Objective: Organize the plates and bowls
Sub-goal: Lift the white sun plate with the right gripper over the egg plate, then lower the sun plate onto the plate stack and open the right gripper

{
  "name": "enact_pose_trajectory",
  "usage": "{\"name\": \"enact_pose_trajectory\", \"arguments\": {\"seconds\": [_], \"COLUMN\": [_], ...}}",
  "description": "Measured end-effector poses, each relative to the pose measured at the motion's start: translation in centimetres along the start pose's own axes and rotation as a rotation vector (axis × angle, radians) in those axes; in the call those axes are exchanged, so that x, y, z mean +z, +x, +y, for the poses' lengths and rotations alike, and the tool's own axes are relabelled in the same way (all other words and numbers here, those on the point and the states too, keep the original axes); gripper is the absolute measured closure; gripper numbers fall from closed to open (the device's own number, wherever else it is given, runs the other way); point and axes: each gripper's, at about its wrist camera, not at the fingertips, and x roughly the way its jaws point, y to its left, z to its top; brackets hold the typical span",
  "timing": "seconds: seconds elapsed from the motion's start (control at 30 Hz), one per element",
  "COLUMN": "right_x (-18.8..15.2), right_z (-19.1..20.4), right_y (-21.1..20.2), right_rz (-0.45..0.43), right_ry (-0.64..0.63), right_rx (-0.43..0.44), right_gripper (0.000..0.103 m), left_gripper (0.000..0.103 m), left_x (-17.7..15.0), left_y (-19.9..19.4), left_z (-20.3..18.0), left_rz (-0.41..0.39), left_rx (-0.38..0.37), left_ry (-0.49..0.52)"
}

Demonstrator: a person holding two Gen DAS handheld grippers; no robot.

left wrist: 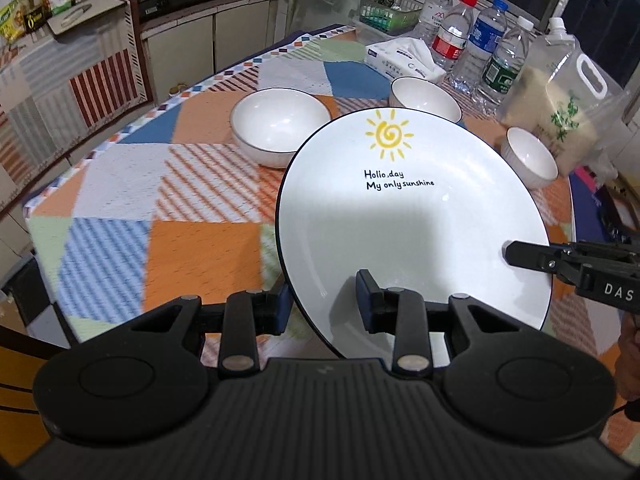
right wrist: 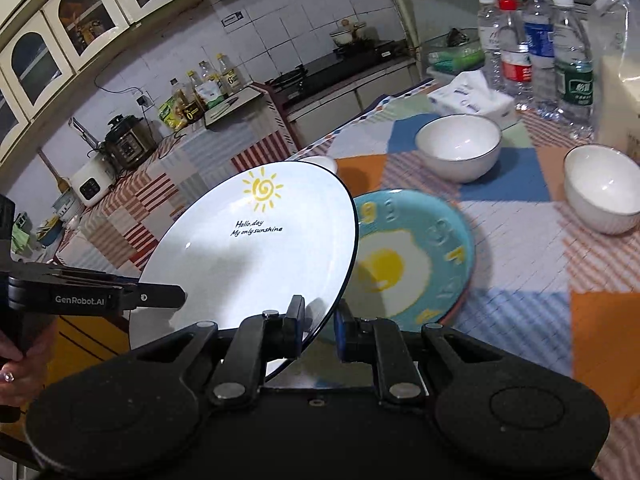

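Plate status: white sun-print plate (left wrist: 412, 216) is off the desk (left wrist: 192, 248), tilted, carried by both grippers at once. Left gripper (left wrist: 326, 300) is clenched on its near-left rim, right gripper (right wrist: 320, 326) clenched on the near-right rim; 1 pad above and 1 below the edge on each side. In the left wrist view the right gripper's finger comes in across the rim from the right.

Key relation: blue egg-print plate (right wrist: 432, 240) lies flat on the desk just to the right of and below the held plate, as the right wrist view shows it; the held plate's right edge overlaps it in view. My read: stacking target, so the move is a short shift right plus levelling out. The right gripper is the nearer one, and its lower finger is the part likely to touch the blue plate's rim 1st.

Clearance: 3 white bowls sit beyond, a large bowl (left wrist: 280, 124), a middle bowl (right wrist: 458, 146) and a ribbed bowl (right wrist: 604, 194), all apart from the blue plate. Water bottles (right wrist: 536, 48) and tissue pack (right wrist: 472, 98) line the far edge, well apart. Left part of the desk is bare cloth, with room to swing.
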Motion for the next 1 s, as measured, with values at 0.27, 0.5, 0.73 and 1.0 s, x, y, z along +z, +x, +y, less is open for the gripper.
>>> {"name": "enact_pose_trajectory", "arguments": {"seconds": [0.27,0.5,0.73,1.0], "right_x": [1.4,1.9,2.3,2.9], "right_z": [-4.6,-7.2,-8.6,-8.5], "right_y": [1.9,4.5,6.7,7.5], "right_rz": [0.04,0.079,0.128,0.16], "right_ry": [-0.003,0.006,0.011,-0.001], "right_rx": [-0.007,0.006,0.007,-0.022], "right_gripper": [0.084,0.084,0.084,0.083], "left_gripper": [0.072,0.073,0.072,0.071], "left_x": [1.4,2.1,2.5,2.8], "left_y": [4.7,8.2,10.1,10.7], "left_z": [-1.4,-1.8,-2.1,-2.1], "left_rz": [0.023,0.067,0.103,0.142], "left_rx": [0.013,0.042,0.066,0.065], "left_ry": [-0.067,-0.098,-0.088,-0.085]}}
